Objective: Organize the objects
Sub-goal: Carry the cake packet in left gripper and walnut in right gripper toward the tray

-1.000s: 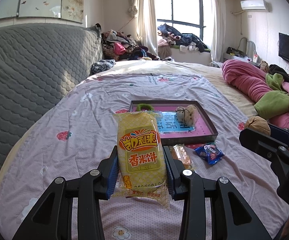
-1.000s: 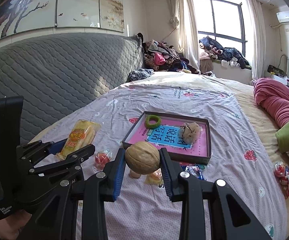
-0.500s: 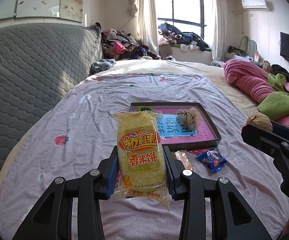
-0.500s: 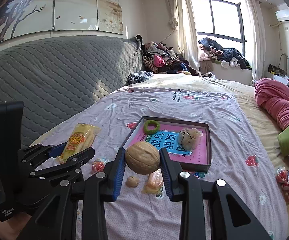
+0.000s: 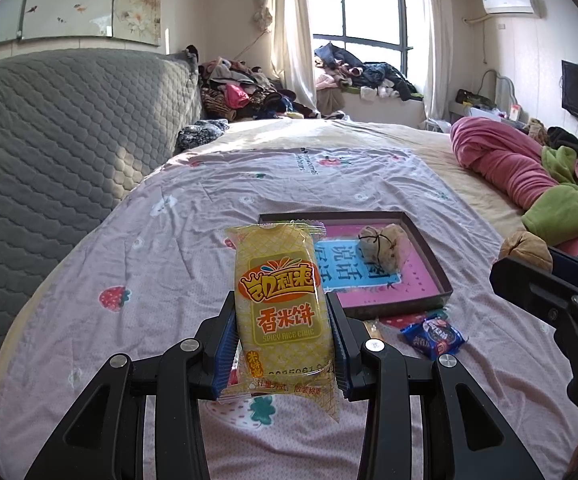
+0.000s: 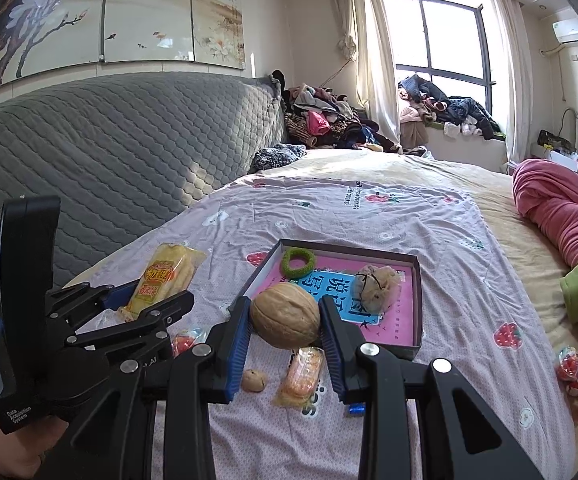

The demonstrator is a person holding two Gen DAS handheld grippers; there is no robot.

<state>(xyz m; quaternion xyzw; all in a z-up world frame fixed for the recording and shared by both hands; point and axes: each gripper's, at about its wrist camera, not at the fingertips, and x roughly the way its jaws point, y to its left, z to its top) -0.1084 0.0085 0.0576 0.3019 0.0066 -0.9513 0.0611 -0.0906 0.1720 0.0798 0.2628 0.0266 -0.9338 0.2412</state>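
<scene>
- Currently left gripper (image 5: 283, 344) is clamped on the yellow rice cake packet (image 5: 283, 300); both blue pads press its sides, packet upright, held above the bedsheet (image 5: 149, 272).
- Right gripper (image 6: 285, 334) is clenched on a walnut (image 6: 285, 315); pads touch it on both sides, and it sits clear of the sheet.
- From the right wrist view the left gripper shows at lower left with the packet tilted up and right.
- From the left wrist view the right gripper body shows at the right edge, walnut just peeking above it.
- Shallow box (image 6: 419, 304) with pink inside and a blue printed label lies on the sheet ahead of both grippers.
- Inside the box: green ring (image 6: 299, 262) in the far left corner, tied beige pouch (image 6: 375, 288) right of centre. Ring is hidden behind the packet in the left view.
- Loose on the sheet near the box's near edge: orange wrapped snack (image 6: 301, 376), small brown nut (image 6: 253, 380), red wrapped candy (image 6: 185, 342), blue snack wrapper (image 5: 433, 334).
- Another red wrapped candy (image 6: 569, 366) lies well apart at the right edge of the sheet.
- Pink quilt (image 5: 505, 168) with a green piece is bunched on the right side of the bed.
- Grey quilted headboard (image 5: 49, 152) runs along the left; clothes pile sits by the window.
</scene>
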